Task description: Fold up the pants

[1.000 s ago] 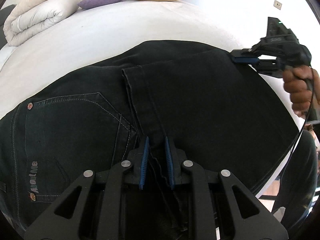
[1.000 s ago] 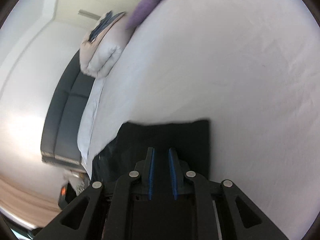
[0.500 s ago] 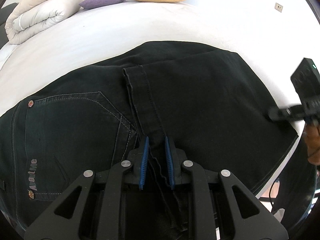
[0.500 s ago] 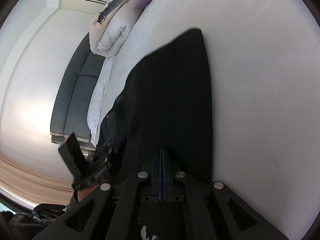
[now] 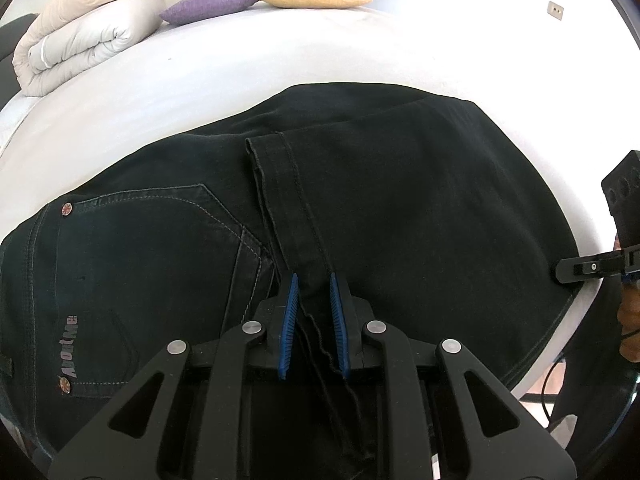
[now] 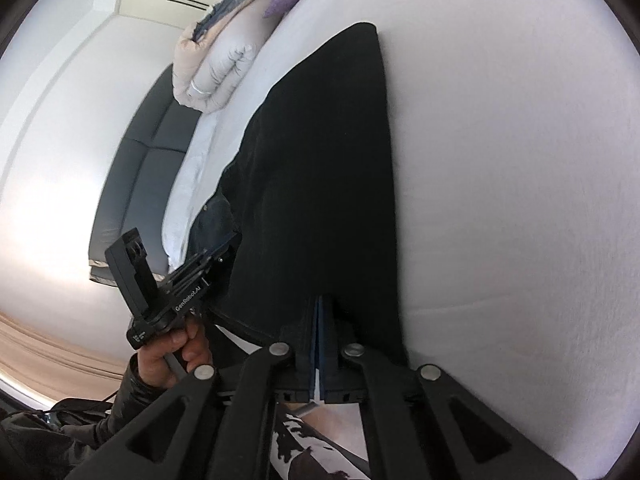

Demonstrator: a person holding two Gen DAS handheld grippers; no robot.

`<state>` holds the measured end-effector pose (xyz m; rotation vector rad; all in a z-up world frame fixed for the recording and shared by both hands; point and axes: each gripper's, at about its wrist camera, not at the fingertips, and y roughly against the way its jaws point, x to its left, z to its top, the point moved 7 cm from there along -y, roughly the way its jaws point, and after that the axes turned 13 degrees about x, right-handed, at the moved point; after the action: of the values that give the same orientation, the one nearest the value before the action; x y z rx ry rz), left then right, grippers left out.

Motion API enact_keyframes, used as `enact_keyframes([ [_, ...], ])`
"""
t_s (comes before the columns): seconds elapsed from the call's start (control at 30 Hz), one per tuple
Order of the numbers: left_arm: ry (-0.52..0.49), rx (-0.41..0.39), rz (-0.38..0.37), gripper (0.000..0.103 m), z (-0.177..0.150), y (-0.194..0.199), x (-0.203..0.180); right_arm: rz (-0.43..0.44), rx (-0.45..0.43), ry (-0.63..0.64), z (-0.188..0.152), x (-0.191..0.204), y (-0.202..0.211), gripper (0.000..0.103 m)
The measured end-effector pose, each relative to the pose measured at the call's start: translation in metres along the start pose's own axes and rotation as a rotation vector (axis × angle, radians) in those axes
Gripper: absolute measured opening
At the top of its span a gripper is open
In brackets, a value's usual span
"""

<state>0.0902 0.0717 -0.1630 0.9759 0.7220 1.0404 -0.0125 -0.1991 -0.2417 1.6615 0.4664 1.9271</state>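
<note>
Black jeans (image 5: 400, 208): legs folded over seat, at bed (image 5: 320, 52) near edge. Left gripper (image 5: 314, 320) pinches hem; right gripper (image 6: 319, 336) pressed together on fold edge. Final fold outstanding.

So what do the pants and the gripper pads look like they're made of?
The pants look like black denim with a matte finish: pale contrast stitching around the back pocket, copper-coloured rivets and a thick stitched hem all suggest jeans. The left gripper pads look like blue rubber or soft plastic with fine ribs, though that is hard to confirm; the frame seems matte black plastic.
</note>
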Motion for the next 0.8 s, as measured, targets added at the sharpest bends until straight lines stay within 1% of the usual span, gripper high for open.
enact_keyframes([
  [0.13,0.002,-0.003,0.002,0.017,-0.002,0.000,-0.001,-0.028,-0.017,0.014,-0.001,0.002,-0.001,0.000],
  [0.43,0.018,-0.020,-0.007,0.017,-0.008,0.007,-0.003,-0.038,-0.056,0.000,-0.001,0.003,0.001,0.000],
  [0.57,0.072,-0.043,-0.030,0.022,-0.018,0.023,0.005,-0.047,-0.076,-0.015,-0.005,0.004,0.002,0.000],
  [0.63,0.118,-0.061,-0.044,0.033,-0.031,0.036,0.013,-0.070,-0.083,-0.011,-0.009,0.007,0.005,0.000],
  [0.67,0.155,-0.074,-0.069,0.042,-0.040,0.045,0.020,-0.091,-0.085,0.000,-0.013,0.010,0.007,0.000],
  [0.7,0.187,-0.082,-0.077,0.071,-0.050,0.052,0.027,-0.105,-0.088,0.011,-0.016,0.013,0.009,0.000],
  [0.73,0.219,-0.086,-0.065,0.084,-0.058,0.059,0.035,-0.117,-0.091,0.020,-0.020,0.016,0.011,0.005],
  [0.77,0.244,-0.095,-0.060,0.084,-0.065,0.065,0.041,-0.113,-0.097,0.023,-0.024,0.019,0.014,0.019],
  [0.8,0.286,-0.109,-0.078,0.084,-0.077,0.076,0.052,-0.093,-0.103,0.026,-0.028,0.024,0.017,0.027],
])
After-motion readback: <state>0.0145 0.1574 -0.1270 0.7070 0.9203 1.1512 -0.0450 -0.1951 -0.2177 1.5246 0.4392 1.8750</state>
